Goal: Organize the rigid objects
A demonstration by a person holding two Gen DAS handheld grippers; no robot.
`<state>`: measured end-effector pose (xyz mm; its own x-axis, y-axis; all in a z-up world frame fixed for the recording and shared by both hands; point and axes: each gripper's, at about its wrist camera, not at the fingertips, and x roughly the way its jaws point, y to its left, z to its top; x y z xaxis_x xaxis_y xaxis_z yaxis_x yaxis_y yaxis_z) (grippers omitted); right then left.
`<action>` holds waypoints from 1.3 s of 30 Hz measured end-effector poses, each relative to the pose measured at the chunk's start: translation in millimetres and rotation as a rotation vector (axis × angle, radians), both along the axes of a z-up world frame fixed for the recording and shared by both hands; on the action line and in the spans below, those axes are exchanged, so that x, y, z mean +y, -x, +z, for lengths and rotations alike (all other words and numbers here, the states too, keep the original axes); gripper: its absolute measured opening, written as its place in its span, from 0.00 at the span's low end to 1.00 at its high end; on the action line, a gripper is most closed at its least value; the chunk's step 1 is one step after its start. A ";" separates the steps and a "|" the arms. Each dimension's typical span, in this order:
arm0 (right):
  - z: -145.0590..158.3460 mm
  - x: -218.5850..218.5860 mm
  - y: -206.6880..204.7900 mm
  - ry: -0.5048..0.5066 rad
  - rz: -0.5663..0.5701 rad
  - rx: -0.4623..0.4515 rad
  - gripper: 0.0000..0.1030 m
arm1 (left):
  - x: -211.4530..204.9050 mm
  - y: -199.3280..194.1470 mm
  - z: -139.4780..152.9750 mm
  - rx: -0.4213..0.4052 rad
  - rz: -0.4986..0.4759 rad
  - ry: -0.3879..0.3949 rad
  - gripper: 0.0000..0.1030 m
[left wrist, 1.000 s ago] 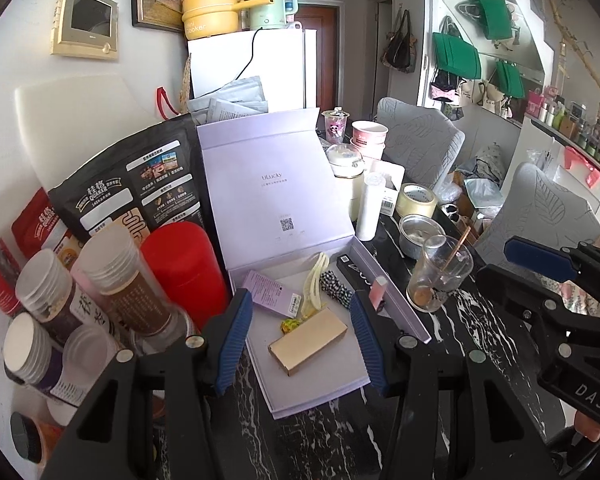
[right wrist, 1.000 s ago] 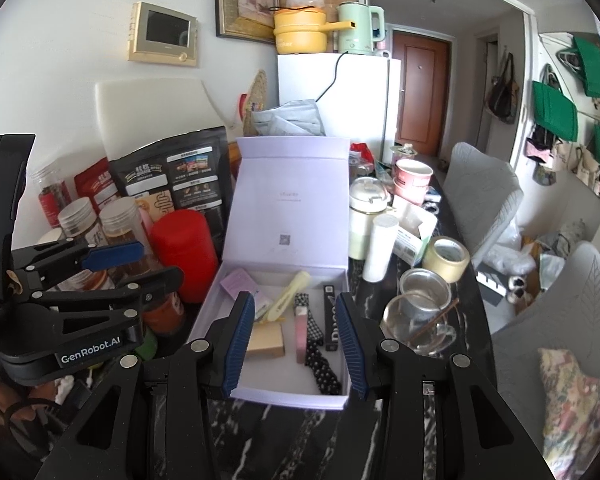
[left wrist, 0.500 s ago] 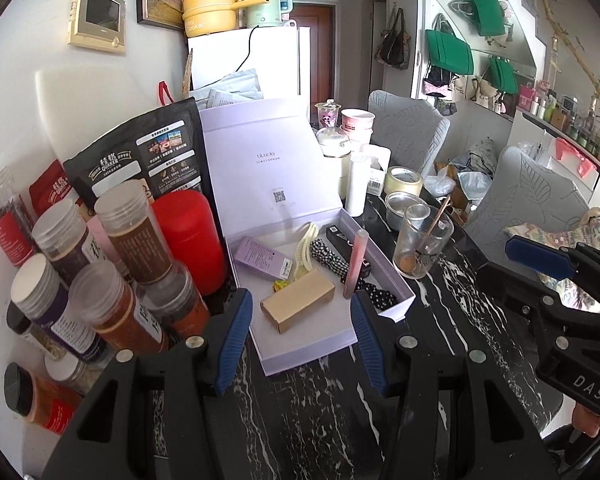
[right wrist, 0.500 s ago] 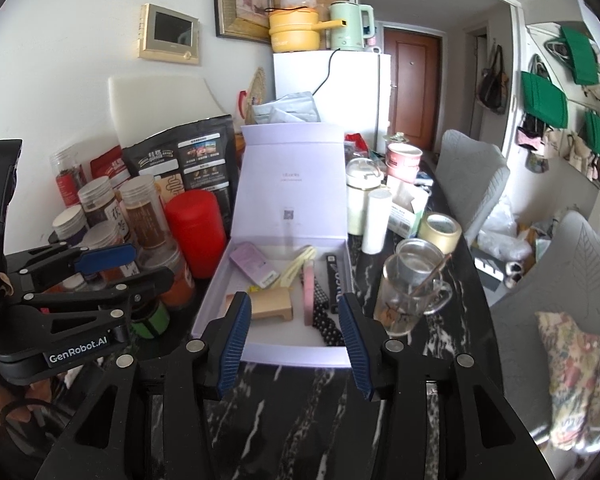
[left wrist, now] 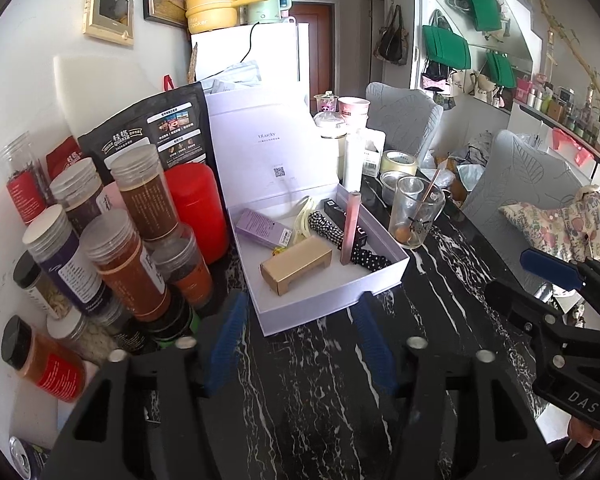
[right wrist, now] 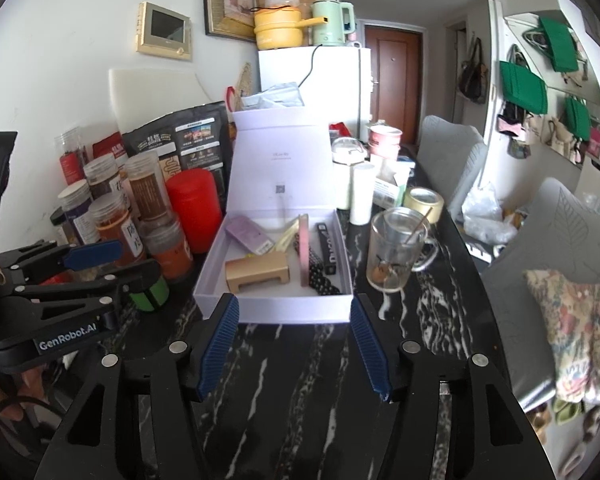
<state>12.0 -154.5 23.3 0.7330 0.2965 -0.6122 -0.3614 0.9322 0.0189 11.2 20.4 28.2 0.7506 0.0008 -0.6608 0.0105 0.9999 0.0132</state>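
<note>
An open lavender box point(left wrist: 320, 308) point(right wrist: 276, 310) stands on the black marble table, its lid upright. Inside lie a gold box point(left wrist: 296, 264) point(right wrist: 258, 272), a purple carton point(left wrist: 262, 228) point(right wrist: 248, 234), a pink tube point(left wrist: 350, 228) point(right wrist: 303, 248), a black tube point(left wrist: 340, 216) point(right wrist: 328, 248) and a dotted band. My left gripper point(left wrist: 300, 344) point(right wrist: 120, 264) hovers just short of the box's front wall, jaws opening, nothing between them. My right gripper point(right wrist: 294, 348) point(left wrist: 552, 280) is also in front of the box, jaws opening and empty.
Several spice jars point(left wrist: 120, 264) point(right wrist: 112, 220) and a red canister point(left wrist: 196, 208) point(right wrist: 192, 208) crowd the box's left side. A glass mug point(left wrist: 416, 216) point(right wrist: 392, 252) and a tape roll point(left wrist: 398, 162) point(right wrist: 424, 202) stand to its right. Grey chairs sit beyond the table's right edge.
Both grippers have drawn back from the box and sunk a little, so more table shows in front of it. The jaws of both have spread wider.
</note>
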 end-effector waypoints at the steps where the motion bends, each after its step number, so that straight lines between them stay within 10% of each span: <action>1: -2.5 -1.0 3.2 0.000 -0.007 0.007 0.57 | 0.2 4.1 0.2 -0.009 0.002 0.002 0.75; 39: -8.8 4.1 40.9 0.023 -0.037 -0.008 0.66 | 6.4 34.3 -11.4 0.025 0.050 0.015 0.80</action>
<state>-28.9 -150.4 14.5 0.7480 0.2551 -0.6127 -0.3271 0.9450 -0.0058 -23.1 26.8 16.8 0.7331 0.0279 -0.6796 -0.0391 0.9992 -0.0012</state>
